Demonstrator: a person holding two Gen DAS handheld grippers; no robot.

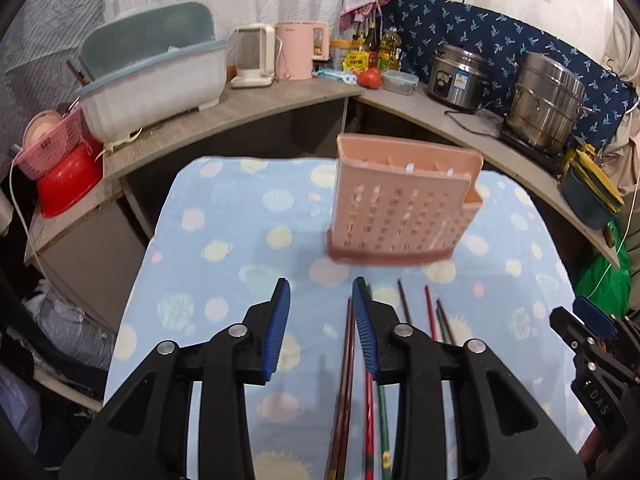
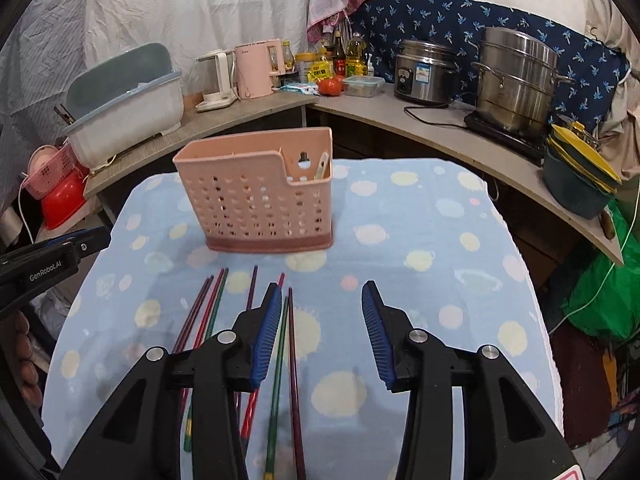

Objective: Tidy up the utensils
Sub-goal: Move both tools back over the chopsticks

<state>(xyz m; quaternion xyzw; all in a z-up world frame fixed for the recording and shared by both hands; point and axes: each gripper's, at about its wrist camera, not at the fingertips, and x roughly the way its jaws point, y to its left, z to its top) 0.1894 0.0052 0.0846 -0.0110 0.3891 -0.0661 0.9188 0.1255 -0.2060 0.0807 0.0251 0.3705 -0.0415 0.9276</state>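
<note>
Left gripper (image 1: 320,300) spread, nothing between the pads; chopsticks (image 1: 352,360) just right of centre at the bottom, lying on the spotted cloth (image 1: 224,240). Right gripper (image 2: 318,304) spread too, empty (chopsticks (image 2: 280,340) lower left of centre). Pink holder (image 2: 256,196) upright on the cloth, upper middle, apart from the chopsticks.

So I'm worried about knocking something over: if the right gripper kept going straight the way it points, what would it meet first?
Probably the blue dotted cloth on the table: the open right gripper angles down at bare fabric. The chopsticks lie just left of that line, and the pink holder stands farther left, though depth is hard to judge.
</note>
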